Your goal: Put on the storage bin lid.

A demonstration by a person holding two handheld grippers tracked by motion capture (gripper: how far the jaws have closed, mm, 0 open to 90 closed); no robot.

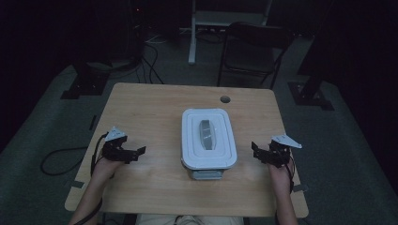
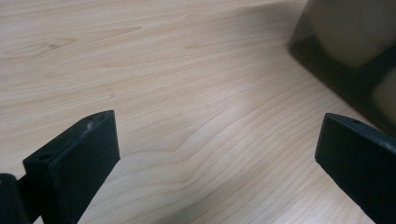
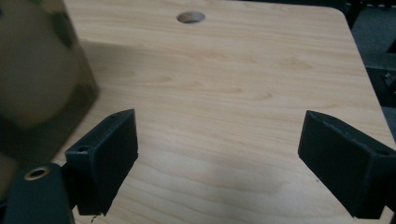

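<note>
One lidded white container (image 1: 208, 140) is set at mid-tabletop (image 1: 150, 108), lid seated, grey handle untouched. Nothing is judged done as yet; the whole handling is left. Left claw (image 1: 133, 153) and right claw (image 1: 259, 152) are held well apart from it on either side, jaws spread, nothing gripped.

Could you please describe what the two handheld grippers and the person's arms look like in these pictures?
Each handheld device, the left gripper and the right gripper, is black, with two blocky, flat-faced fingers showing small screw holes. A pale grey three-cornered plate sits on top of each, and a black cable trails from each. The forearms are bare, with no sleeves visible.
</note>
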